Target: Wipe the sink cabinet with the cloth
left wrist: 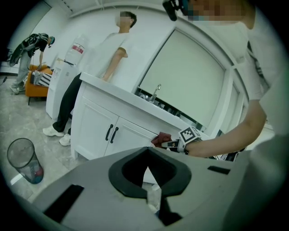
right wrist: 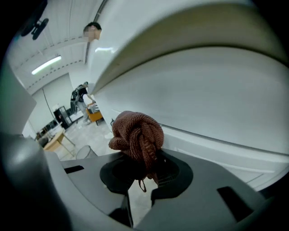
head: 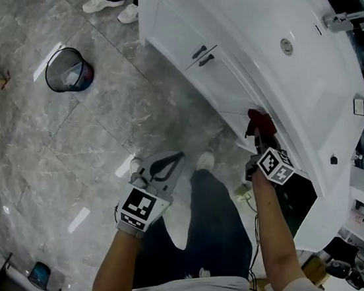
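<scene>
Clamped in the right tool [head: 258, 139], the bunched reddish cloth [head: 259, 122] sat against the sink cabinet [head: 173, 29] front, just under its top edge, while the left tool [head: 174, 161], closed on nothing, hung well clear of the cabinet.

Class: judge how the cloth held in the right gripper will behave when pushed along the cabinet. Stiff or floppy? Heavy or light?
Probably floppy: the cloth bunches in soft folds above the right gripper, with a loose thread dangling. Likely light: a small pinch holds the whole wad. Its knitted texture should drag rather than slip on the smooth cabinet.
</scene>
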Demonstrator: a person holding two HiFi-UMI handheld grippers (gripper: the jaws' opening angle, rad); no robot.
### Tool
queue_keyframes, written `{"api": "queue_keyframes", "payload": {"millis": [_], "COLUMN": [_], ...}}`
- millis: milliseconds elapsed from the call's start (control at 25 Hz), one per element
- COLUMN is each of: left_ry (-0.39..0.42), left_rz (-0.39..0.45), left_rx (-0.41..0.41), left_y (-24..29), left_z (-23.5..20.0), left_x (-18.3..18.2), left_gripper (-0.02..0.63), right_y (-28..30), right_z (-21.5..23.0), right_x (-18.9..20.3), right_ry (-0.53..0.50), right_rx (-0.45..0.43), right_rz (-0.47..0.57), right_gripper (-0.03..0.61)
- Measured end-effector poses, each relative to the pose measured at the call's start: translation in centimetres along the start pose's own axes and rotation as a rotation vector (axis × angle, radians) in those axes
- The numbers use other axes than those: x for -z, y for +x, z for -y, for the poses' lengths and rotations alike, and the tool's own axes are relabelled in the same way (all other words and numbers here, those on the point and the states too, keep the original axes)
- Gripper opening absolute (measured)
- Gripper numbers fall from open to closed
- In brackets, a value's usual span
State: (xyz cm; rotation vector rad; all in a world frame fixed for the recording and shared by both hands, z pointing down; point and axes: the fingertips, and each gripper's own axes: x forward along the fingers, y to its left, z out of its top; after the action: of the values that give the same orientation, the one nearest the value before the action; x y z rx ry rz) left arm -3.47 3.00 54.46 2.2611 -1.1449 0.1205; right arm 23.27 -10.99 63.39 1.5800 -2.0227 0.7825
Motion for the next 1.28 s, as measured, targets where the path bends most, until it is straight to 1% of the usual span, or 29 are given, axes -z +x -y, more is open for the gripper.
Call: {"api": "queue_keyframes", "payload": {"millis": [160, 280, 400, 480, 600, 880, 1120, 1280], "left_ry": [0.023, 0.056, 0.093, 0.103, 0.110, 0.168, 0.201, 0.232], "left_rz": [0.003, 0.003, 0.005, 0.007, 0.007, 0.032, 0.079, 0.116], "left_rx": [0.026, 0.041, 0.045, 0.049, 0.057, 0.120, 0.123, 0.114], "left_y": [-1.4, -3.0, -4.7, -5.6, -6.7, -7.8, -7.8, -8.8], "left_z": [0.9, 1.8, 2.2, 2.4, 3.4, 7.0, 10.1, 11.5], "left_x": [-3.2, -6.1, -9.2, -11.5, -14.3, -20.1, -24.7, -27.7], "left_gripper": [0.009, 0.009, 0.009, 0.009, 0.009, 0.009, 0.009, 0.011], "right_y": [-3.4, -6.7, -10.2, -12.7, -16.3, -22.3, -26.2, -28.6], "right_z": [-4.7, -8.4, -11.5, -13.2, -15.6, -19.0, -20.4, -21.4], "right_x": [-1.6, -3.1, -5.6, -7.4, -9.5, -14.5, -19.7, -22.9], "right_ry": [0.083, 0.112, 0.139, 0.156, 0.166, 0.150, 0.090, 0.047], "right_rx": [-0.096, -0.150, -0.183, -0.196, -0.232, -0.298, -0.367, -0.406], "right_rz": [0.037, 0.067, 0.120, 0.156, 0.184, 0.267, 0.334, 0.379], "right_gripper": [0.086, 0.086, 0.086, 0.086, 0.086, 0.086, 0.086, 0.086]}}
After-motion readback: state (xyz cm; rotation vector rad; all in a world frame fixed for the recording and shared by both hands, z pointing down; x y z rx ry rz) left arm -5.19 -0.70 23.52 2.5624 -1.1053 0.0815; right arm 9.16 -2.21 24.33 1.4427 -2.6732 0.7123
